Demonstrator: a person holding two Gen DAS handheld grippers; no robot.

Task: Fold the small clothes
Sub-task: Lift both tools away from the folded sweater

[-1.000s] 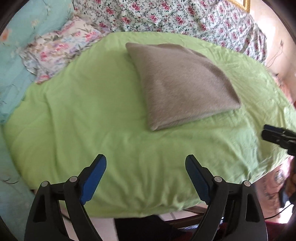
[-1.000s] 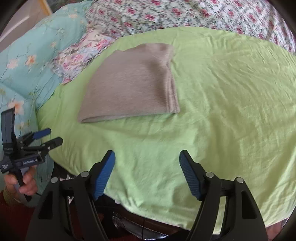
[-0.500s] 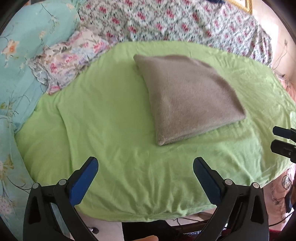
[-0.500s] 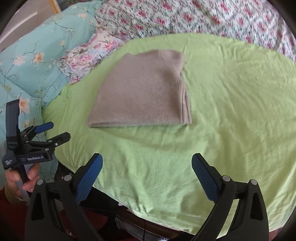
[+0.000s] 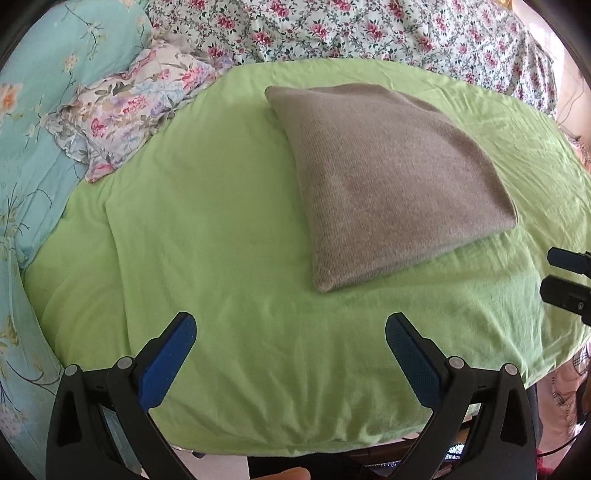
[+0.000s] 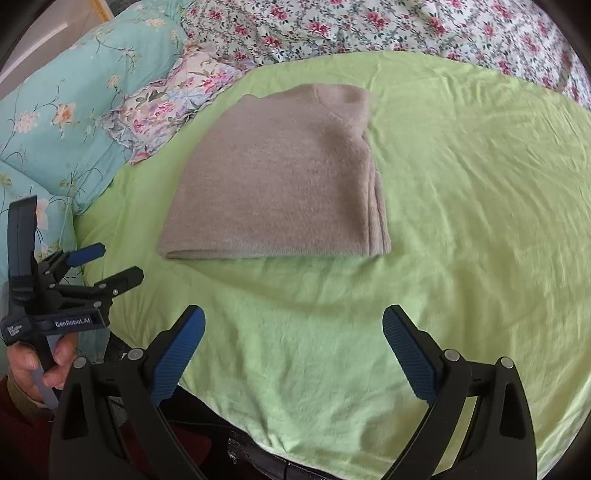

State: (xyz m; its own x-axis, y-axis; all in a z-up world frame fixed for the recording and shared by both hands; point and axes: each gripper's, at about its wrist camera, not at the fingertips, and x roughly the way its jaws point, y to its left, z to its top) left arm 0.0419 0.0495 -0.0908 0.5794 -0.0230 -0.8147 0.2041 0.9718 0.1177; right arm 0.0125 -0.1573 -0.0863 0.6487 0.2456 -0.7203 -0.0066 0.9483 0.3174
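Nearest the right wrist camera, the right gripper [image 6: 293,349] hangs with its blue-padded fingers spread wide over the near edge of a lime-green sheet [image 6: 461,221], pinching nothing. The left gripper [image 5: 290,354] is likewise wide apart and empty; seen from the right wrist view [image 6: 107,266], it is gripped in a hand [image 6: 37,369] off the sheet's left edge, its body lettered "GenRobot.AI". Farther in, a folded taupe knit garment [image 5: 388,181] lies flat on the sheet, well apart from both grippers. Beyond it sit a floral pillow [image 5: 129,110], a turquoise quilt [image 6: 74,110] and rose-print bedding [image 5: 369,29].
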